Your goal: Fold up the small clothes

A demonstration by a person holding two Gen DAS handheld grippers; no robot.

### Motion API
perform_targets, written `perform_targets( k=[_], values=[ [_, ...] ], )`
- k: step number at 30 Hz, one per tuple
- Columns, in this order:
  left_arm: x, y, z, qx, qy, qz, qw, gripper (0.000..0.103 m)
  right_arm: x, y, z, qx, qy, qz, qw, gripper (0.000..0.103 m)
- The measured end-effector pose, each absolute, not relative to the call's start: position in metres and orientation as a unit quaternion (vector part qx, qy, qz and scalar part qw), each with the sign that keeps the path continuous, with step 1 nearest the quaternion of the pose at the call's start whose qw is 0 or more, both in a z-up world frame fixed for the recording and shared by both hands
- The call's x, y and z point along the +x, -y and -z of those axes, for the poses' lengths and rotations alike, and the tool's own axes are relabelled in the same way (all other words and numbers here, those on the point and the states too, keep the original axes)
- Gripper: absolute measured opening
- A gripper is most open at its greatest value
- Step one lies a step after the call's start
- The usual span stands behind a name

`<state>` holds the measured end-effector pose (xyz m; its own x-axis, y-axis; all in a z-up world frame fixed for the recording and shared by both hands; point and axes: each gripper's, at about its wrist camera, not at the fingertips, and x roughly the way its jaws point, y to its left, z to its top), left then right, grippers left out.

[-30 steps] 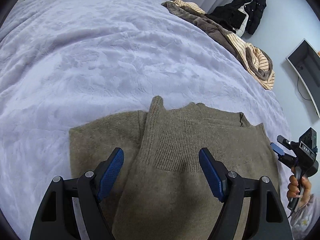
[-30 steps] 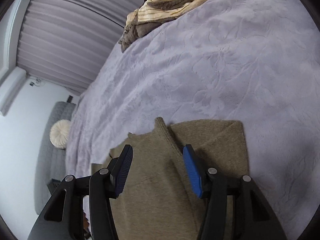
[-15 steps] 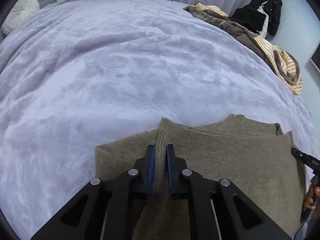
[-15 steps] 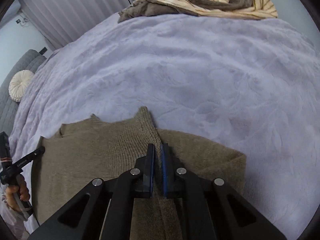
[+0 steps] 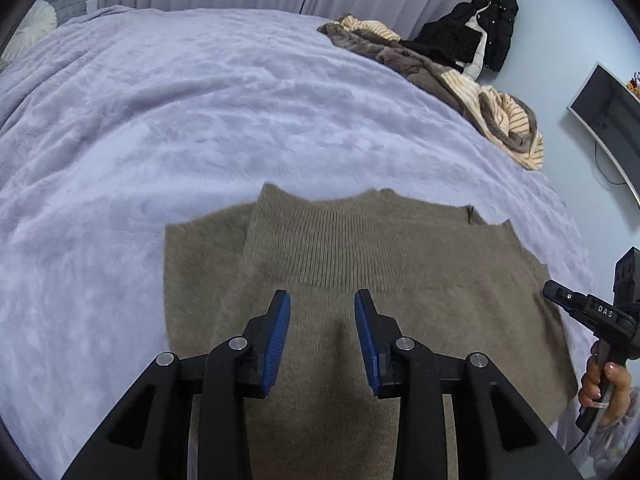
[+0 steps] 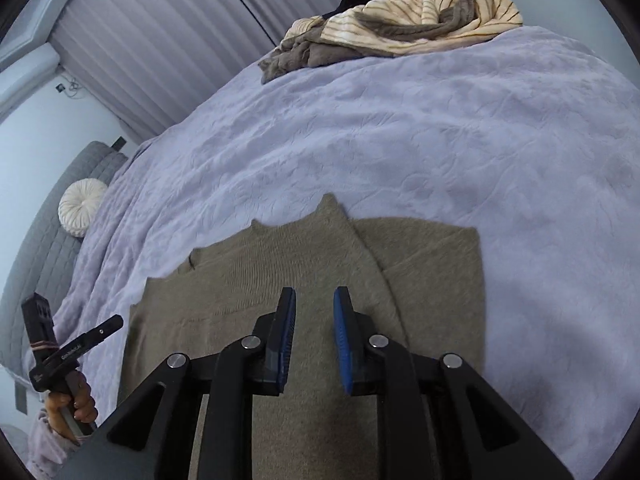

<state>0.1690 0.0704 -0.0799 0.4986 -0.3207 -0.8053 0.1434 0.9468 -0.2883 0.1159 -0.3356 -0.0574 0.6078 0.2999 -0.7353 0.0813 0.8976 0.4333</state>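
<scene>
Olive-brown knitted sweater (image 5: pixel 360 280) spread flat on lilac plush bedspread (image 5: pixel 200 112). Left gripper (image 5: pixel 322 322) and right gripper (image 6: pixel 315 320) over it, jaws just reopening, narrowly parted, gripping nothing. Heap of striped cream and brown clothes (image 6: pixel 400 20) well beyond; black jacket (image 5: pixel 480 28) on wall.

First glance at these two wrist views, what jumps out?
The olive-brown knit sweater lies flat on the near edge of the lavender plush bedspread, a sleeve folded across its body. The left gripper and right gripper hover over it, blue pads apart, having just been opening, nothing pinched. A heap of striped cream and brown clothes sits at the far edge.
</scene>
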Motion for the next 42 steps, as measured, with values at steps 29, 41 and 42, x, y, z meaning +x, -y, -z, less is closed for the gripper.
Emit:
perform_targets(
  k=[29, 41, 42],
  values=[
    [0.021, -0.121, 0.106, -0.136, -0.492, 0.108, 0.853, 0.035, -0.028, 0.337, 0.077, 0.194, -0.455, -0.004, 0.869, 0.015],
    [-0.003, -0.123, 0.108, -0.151, -0.480, 0.105, 0.858, 0.035, -0.053, 0.348, 0.082, 0.244, -0.415, 0.016, 0.877, 0.015],
    [-0.005, -0.123, 0.109, -0.153, -0.480, 0.104, 0.858, 0.035, -0.054, 0.347, 0.082, 0.241, -0.411, 0.019, 0.879, 0.015]
  ],
)
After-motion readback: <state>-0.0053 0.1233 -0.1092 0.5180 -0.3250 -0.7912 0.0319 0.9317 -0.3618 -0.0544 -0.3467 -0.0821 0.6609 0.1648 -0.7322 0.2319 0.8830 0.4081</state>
